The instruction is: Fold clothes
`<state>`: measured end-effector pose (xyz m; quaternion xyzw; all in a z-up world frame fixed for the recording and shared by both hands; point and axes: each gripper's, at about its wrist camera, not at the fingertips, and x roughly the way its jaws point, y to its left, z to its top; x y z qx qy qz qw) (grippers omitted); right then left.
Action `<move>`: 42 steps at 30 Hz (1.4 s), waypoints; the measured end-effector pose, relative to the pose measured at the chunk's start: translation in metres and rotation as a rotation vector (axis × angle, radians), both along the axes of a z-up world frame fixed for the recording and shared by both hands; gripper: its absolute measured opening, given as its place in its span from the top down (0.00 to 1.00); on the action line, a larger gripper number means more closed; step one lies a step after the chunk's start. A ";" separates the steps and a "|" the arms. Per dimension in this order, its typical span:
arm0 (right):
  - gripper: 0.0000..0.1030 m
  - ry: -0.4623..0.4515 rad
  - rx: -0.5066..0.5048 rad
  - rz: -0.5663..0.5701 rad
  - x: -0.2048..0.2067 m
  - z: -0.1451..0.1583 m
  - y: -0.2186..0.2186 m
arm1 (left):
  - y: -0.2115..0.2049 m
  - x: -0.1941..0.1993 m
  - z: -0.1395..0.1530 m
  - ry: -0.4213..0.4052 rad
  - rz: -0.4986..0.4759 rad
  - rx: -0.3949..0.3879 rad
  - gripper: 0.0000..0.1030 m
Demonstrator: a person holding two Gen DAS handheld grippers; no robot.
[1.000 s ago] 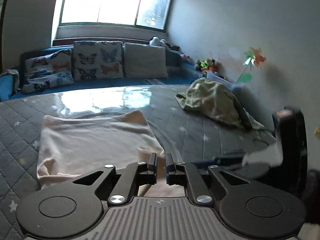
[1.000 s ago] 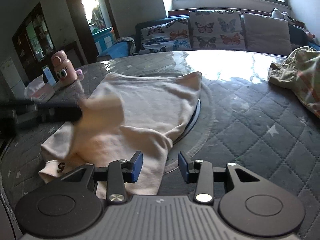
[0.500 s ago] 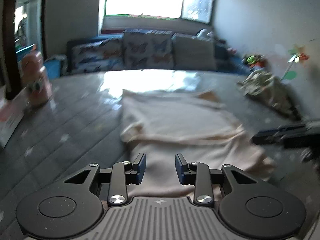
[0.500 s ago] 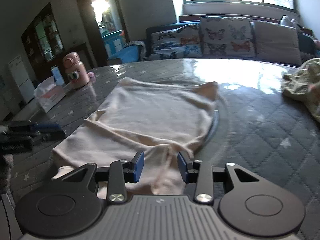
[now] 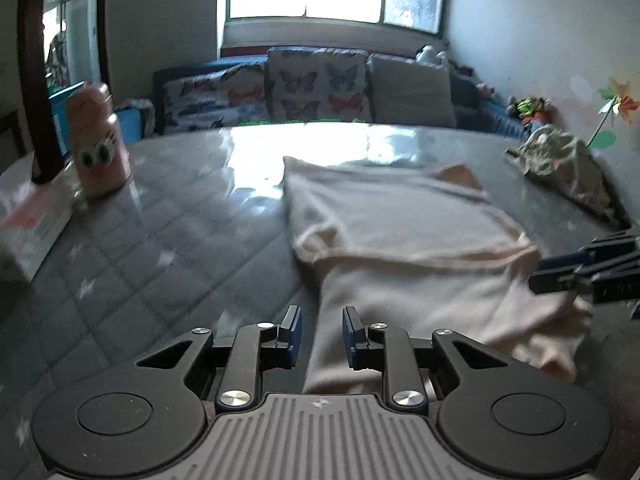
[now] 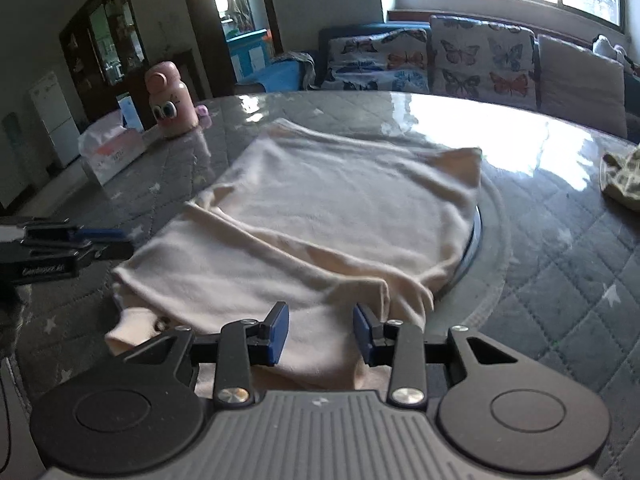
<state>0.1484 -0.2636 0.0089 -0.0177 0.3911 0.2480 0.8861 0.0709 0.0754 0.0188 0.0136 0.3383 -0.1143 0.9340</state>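
A cream garment (image 5: 404, 240) lies partly folded on the grey quilted table (image 5: 168, 248), one flap laid over its near part. It also shows in the right wrist view (image 6: 340, 208). My left gripper (image 5: 320, 330) is open and empty, low over the garment's near left edge. My right gripper (image 6: 320, 328) is open and empty, just above the garment's near edge. Each gripper shows at the side of the other's view: the right one (image 5: 584, 272) and the left one (image 6: 60, 244).
A pink bottle with cartoon eyes (image 5: 98, 140) and a white box (image 5: 32, 224) stand at the table's left. A crumpled olive garment (image 5: 564, 168) lies at the far right. A sofa with butterfly cushions (image 5: 316, 88) stands behind the table.
My left gripper opened and let go of the cream cloth, then swung left to the garment's left edge. The folded flap now lies flat. My right gripper stayed open and drew closer over the cloth.
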 end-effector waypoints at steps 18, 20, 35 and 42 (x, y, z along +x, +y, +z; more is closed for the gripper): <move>0.69 0.008 -0.026 -0.012 0.013 -0.009 0.000 | -0.028 0.048 -0.019 0.039 -0.048 0.051 0.74; 0.69 0.011 -0.031 -0.012 0.013 -0.010 -0.001 | -0.026 0.038 -0.014 0.025 -0.068 0.061 0.74; 0.60 -0.042 -0.162 0.115 -0.029 0.005 0.002 | -0.039 -0.065 -0.013 -0.156 -0.447 0.373 0.54; 0.51 -0.075 -0.210 0.179 -0.050 0.013 0.004 | -0.066 -0.078 -0.032 -0.219 -0.554 0.438 0.54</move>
